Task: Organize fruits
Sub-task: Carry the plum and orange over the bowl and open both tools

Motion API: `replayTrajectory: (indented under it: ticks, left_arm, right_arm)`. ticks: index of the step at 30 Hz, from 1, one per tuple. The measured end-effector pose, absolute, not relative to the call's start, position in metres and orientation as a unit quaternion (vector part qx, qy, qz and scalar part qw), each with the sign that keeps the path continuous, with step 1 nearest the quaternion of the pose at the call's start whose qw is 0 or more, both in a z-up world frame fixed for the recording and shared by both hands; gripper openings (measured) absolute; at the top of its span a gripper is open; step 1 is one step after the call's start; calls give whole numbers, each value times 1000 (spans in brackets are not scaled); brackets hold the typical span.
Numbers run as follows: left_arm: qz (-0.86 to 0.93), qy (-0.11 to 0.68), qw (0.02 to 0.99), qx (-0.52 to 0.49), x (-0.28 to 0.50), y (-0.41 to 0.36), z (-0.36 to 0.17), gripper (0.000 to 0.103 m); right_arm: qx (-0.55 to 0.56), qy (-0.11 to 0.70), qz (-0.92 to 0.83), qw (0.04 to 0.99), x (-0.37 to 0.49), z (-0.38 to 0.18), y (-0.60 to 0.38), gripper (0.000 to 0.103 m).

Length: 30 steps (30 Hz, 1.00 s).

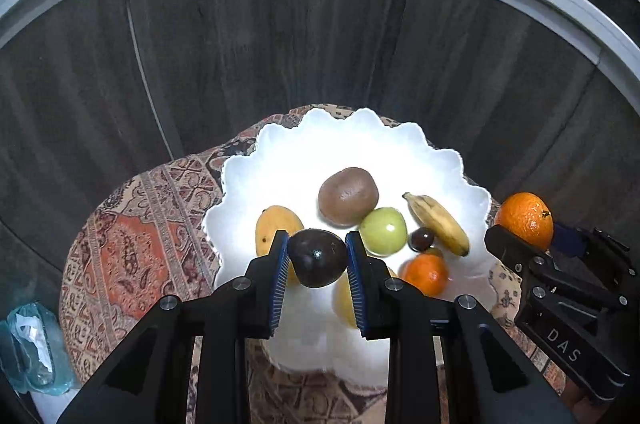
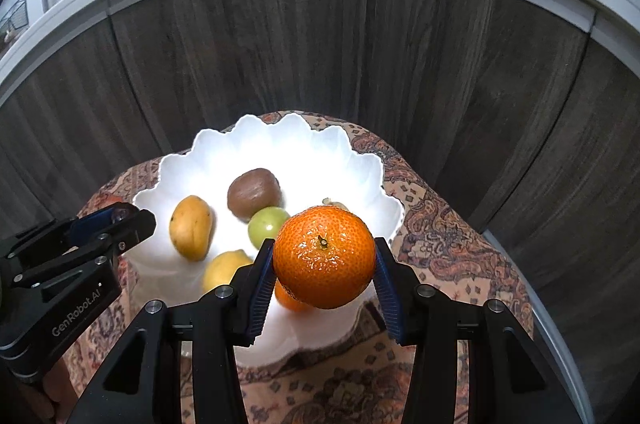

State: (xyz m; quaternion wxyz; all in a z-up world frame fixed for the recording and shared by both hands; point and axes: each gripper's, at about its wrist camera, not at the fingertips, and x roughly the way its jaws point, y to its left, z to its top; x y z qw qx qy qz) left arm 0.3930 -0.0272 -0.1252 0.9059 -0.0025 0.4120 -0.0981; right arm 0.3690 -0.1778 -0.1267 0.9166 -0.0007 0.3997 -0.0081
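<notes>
L gripper (image 1: 317,256): jaws clenched on dark plum (image 1: 317,258), held above near rim of bowl (image 1: 280,159).
R gripper (image 2: 324,264): jaws grasping orange (image 2: 325,256), over bowl's right-front edge.
Bowl: white, scalloped, on patterned cloth (image 1: 132,248) over surface.
In bowl: kiwi (image 1: 348,195), green apple (image 1: 383,231), banana (image 1: 438,224), mango (image 1: 274,228), tangerine (image 1: 426,274), small dark fruit (image 1: 421,239), lemon (image 2: 226,270).
</notes>
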Motion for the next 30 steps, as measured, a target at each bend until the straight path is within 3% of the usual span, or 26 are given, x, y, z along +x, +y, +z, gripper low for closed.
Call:
replayTrajectory:
  ticks: [18,22,26,30]
  left_arm:
    - [-112,448,887,1,439,-31,-159,30]
    - [-99,444,891,4,435,-28,-158,63]
    - [-80,439,895,9,430,-24,-152,70]
    - [-60,431,900,25,422,-20,-143,79]
  right_arm:
    - [11,440,4,898,416,-163,-180,48]
    - [5,434,-2,901,412,-162,-180,51]
    - [-5,415,-21,909,406,-153,-181,81]
    - [-27,400,-42,915,396,-141,-177,86]
